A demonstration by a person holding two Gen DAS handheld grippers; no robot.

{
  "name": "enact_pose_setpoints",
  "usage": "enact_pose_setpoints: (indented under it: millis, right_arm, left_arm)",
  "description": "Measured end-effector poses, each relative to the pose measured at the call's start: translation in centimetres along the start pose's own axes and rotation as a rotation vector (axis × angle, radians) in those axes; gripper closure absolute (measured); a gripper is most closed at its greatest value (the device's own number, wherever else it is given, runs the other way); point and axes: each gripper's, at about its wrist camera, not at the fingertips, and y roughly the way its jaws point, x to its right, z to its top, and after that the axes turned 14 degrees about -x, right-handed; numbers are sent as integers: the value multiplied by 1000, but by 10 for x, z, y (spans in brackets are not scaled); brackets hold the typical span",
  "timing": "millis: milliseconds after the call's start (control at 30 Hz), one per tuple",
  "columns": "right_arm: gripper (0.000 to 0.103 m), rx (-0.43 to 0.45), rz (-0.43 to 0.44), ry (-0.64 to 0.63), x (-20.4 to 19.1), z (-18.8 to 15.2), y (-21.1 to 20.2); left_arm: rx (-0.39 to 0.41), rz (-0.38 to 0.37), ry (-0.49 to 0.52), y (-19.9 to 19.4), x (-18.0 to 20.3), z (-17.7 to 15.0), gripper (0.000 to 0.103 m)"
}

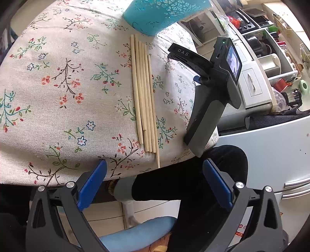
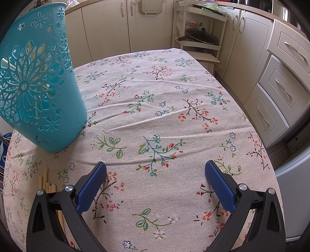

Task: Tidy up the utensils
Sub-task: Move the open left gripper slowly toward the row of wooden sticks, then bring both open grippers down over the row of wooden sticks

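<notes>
Both tongs spread, empty — left gripper (image 1: 155, 186), right gripper (image 2: 156, 186). Chopsticks (image 1: 144, 97) at twelve o'clock could roll off the table edge (image 1: 58, 180) — one overhangs.

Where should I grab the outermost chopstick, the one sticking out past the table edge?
Probably by its overhanging tip, coming from the near table edge with the left gripper and fingers either side. That chopstick lies flat against the others, so only the tip has clearance underneath.

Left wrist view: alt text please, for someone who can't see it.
Wooden chopsticks lie side by side on a floral tablecloth, just short of a teal perforated basket. The open left gripper is off the table's near edge; the right gripper is above the table's right side.
</notes>
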Motion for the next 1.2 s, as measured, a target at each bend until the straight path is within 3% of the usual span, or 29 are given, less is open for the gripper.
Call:
enact_pose_setpoints:
  millis: [400,567,933,1200]
  right_arm:
    - [6,0,0,0,0,0,0]
    - [6,0,0,0,0,0,0]
    - [6,0,-2,7,0,0,0]
    - [6,0,-2,7,0,1,1]
  left_arm:
    - [159,50,73,-49,13,15,8]
    - [234,171,128,-65,31,39,8]
    - [308,445,95,-57,30,66,8]
    - [351,555,98,-59,32,80,8]
